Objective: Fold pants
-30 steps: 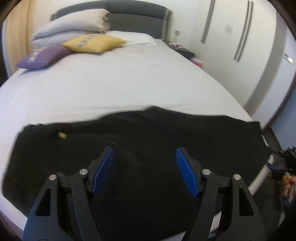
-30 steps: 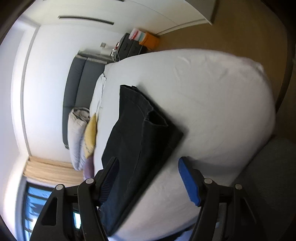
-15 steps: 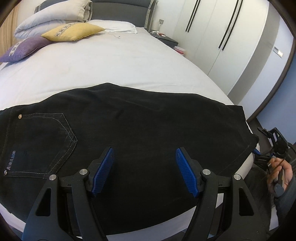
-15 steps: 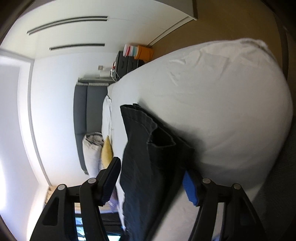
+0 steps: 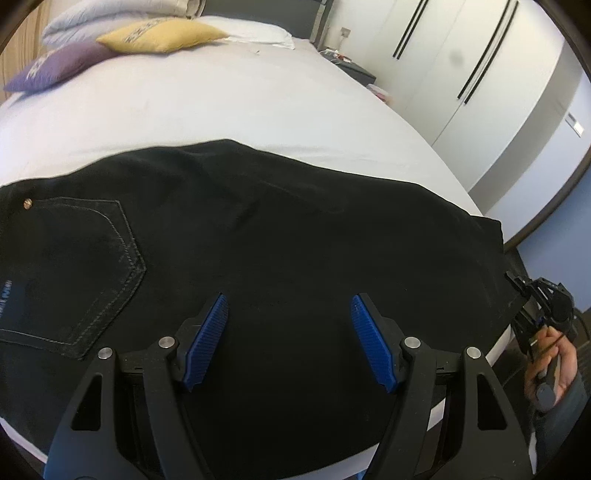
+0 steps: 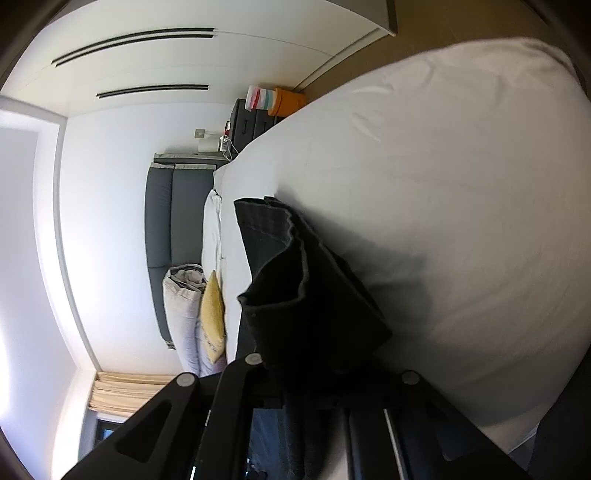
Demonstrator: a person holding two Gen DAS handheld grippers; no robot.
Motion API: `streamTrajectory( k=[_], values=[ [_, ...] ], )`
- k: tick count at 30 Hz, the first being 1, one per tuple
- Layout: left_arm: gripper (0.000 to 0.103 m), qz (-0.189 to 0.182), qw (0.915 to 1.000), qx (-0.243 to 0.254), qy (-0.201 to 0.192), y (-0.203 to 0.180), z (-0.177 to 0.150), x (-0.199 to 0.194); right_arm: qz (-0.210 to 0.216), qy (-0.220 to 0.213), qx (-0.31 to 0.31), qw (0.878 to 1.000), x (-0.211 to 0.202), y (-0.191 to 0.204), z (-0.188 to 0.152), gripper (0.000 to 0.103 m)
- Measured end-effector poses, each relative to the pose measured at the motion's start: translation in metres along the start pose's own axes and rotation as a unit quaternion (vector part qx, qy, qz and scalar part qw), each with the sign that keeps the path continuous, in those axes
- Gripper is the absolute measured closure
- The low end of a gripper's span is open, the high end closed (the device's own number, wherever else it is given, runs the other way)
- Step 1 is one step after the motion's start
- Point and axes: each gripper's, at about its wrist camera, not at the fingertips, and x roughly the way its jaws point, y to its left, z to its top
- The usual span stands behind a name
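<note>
The pants (image 5: pixel 280 266), black, are spread flat across the near edge of the bed (image 5: pixel 229 103), lengthwise along that edge. A stitched back pocket (image 5: pixel 70 266) with a small rivet is seen toward the bed's left side, and the leg ends reach the right near corner.

The left gripper (image 5: pixel 289 332) is held over the middle of the pants, pointed steeply down. Its jaws are spread wide, and nothing is clamped between them; whether the blue pads (image 5: pixel 207 336) touch the cloth cannot be told.

The right gripper (image 6: pixel 317 387) is at the right near corner of the bed, where the leg hems lie. Its jaws have just been closing, and they are now clamped on the hem end of the pants (image 6: pixel 295 295), with the cloth bunched and lifted slightly between them. In the left wrist view, the same gripper is seen at the far right, held by a hand (image 5: pixel 550 369) just beside the bed's edge.

Pillows (image 5: pixel 147 33) are stacked at the head of the bed, well apart from the pants. A wardrobe (image 5: pixel 461 62) is seen beyond the bed's right side.
</note>
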Motion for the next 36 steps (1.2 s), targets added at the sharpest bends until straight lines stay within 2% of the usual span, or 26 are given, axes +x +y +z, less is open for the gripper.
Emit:
streamTrajectory(
  k=[3,5,7,9,10,11,12,13,14,16,18,21,23,26,27,29,32,36],
  values=[
    [0.032,-0.01,0.9999,-0.005,-0.002,-0.001,0.0,0.001,-0.025,-0.009,-0.042,0.999,0.002,0.02,-0.003,0.095],
    [0.025,-0.015,0.9998,-0.013,-0.003,0.001,0.001,0.001,-0.039,-0.014,-0.086,0.995,0.0,0.041,-0.01,0.095],
    [0.022,-0.026,0.9993,-0.027,-0.007,0.005,0.003,-0.001,-0.059,-0.013,-0.157,0.986,0.004,0.072,-0.024,0.095],
    [0.021,-0.04,0.9982,-0.044,-0.009,0.008,0.008,-0.004,-0.079,0.009,-0.255,0.964,0.019,0.11,-0.052,0.095],
    [0.02,-0.05,0.9973,-0.053,-0.01,0.009,0.011,-0.005,-0.095,0.027,-0.309,0.946,0.029,0.126,-0.069,0.095],
    [0.018,-0.061,0.9961,-0.062,-0.013,0.009,0.014,-0.006,-0.125,0.056,-0.386,0.912,0.046,0.143,-0.095,0.095],
    [0.016,-0.074,0.9946,-0.072,-0.012,0.009,0.018,-0.005,-0.165,0.088,-0.481,0.857,0.069,0.155,-0.132,0.095],
    [0.015,-0.086,0.9931,-0.079,-0.01,0.009,0.021,-0.003,-0.181,0.101,-0.527,0.824,0.082,0.157,-0.156,0.095],
    [0.015,-0.101,0.9911,-0.087,-0.003,0.006,0.025,0.0,-0.191,0.11,-0.558,0.8,0.09,0.155,-0.174,0.095],
    [0.015,-0.122,0.9885,-0.089,0.008,0.0,0.031,0.007,-0.199,0.114,-0.596,0.77,0.096,0.148,-0.198,0.095],
    [0.014,-0.14,0.9858,-0.089,0.026,-0.009,0.038,0.019,-0.207,0.104,-0.638,0.734,0.097,0.142,-0.212,0.095],
    [0.014,-0.164,0.9798,-0.1,0.058,-0.023,0.048,0.042,-0.196,0.1,-0.624,0.75,0.095,0.141,-0.203,0.096],
    [0.014,-0.186,0.9727,-0.113,0.082,-0.033,0.055,0.059,-0.191,0.091,-0.629,0.748,0.091,0.141,-0.202,0.096],
    [0.014,-0.194,0.9689,-0.111,0.107,-0.049,0.067,0.077,-0.181,0.071,-0.653,0.732,0.084,0.144,-0.21,0.096],
    [0.014,-0.192,0.9698,-0.102,0.109,-0.055,0.071,0.08,-0.179,0.063,-0.667,0.72,0.078,0.141,-0.217,0.095],
    [0.014,-0.19,0.9714,-0.086,0.114,-0.066,0.081,0.088,-0.177,0.058,-0.683,0.707,0.075,0.139,-0.223,0.095],
    [0.014,-0.197,0.9683,-0.088,0.126,-0.073,0.088,0.101,-0.178,0.056,-0.701,0.689,0.077,0.135,-0.233,0.095],
    [0.017,-0.204,0.9666,-0.074,0.136,-0.08,0.089,0.108,-0.177,0.051,-0.713,0.676,0.074,0.133,-0.237,0.095]
  ],
)
